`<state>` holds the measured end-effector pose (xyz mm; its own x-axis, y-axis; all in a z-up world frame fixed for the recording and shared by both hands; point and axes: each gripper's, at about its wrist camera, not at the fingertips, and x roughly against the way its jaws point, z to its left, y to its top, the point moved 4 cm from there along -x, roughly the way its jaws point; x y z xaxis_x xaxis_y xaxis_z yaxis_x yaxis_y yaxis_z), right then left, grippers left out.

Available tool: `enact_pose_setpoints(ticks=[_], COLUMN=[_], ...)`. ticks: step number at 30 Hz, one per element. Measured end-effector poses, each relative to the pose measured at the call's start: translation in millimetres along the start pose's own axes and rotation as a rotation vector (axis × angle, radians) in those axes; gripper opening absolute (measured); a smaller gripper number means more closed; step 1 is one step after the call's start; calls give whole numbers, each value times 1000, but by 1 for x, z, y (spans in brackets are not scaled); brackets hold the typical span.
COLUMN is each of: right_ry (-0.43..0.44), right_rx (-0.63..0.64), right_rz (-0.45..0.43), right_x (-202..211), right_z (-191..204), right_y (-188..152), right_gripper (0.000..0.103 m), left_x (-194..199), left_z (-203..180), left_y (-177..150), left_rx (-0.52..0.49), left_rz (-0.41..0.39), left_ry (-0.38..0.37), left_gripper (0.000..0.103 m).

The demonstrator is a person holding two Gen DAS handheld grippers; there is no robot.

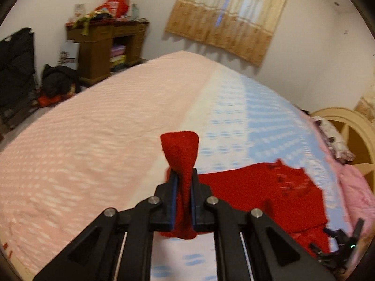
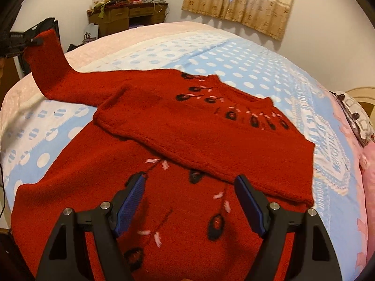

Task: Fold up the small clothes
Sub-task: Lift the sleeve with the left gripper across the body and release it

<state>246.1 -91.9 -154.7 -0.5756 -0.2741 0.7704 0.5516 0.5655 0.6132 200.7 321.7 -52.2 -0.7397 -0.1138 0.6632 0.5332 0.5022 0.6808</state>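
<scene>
- Left tongs clamp the cuff of a red sweater's sleeve, lifted clear of the bed.
- Right tongs stand apart, empty, over the sweater spread on the bed.
- Beyond the right tongs, the other sleeve appears folded across the chest.

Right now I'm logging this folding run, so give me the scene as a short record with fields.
garment: red sweater, spread on the bed
one sleeve: already folded across the chest
other sleeve: sleeve cuff lifted off the bed
left gripper: shut on the sleeve cuff
right gripper: open, above the sweater's lower front, holding nothing
background: wooden desk, curtain
</scene>
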Motion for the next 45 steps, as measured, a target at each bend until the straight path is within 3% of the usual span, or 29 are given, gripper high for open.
enact_pose_setpoints(ticks=[11, 18, 27, 37, 41, 45], right_ry=[-20, -21, -14, 3, 13, 29], right_rx=[-37, -77, -129, -189, -202, -227], right_rz=[-19, -44, -52, -46, -45, -49], right_x=[23, 35, 37, 30, 29, 29], right_z=[-28, -43, -59, -74, -76, -80], right_y=[-14, -26, -47, -68, -73, -76], right_gripper=[79, 79, 79, 79, 79, 79], left_x=[13, 26, 19, -9, -34, -56], left_z=[-98, -161, -236, -321, -348, -369], left_y=[32, 47, 50, 13, -14, -43], left_rx=[-47, -103, -155, -254, -320, -398], left_rz=[-44, -86, -71, 15, 56, 45], left_ry=[-183, -263, -338, -405, -385, -329], left_gripper=[9, 9, 9, 9, 9, 11])
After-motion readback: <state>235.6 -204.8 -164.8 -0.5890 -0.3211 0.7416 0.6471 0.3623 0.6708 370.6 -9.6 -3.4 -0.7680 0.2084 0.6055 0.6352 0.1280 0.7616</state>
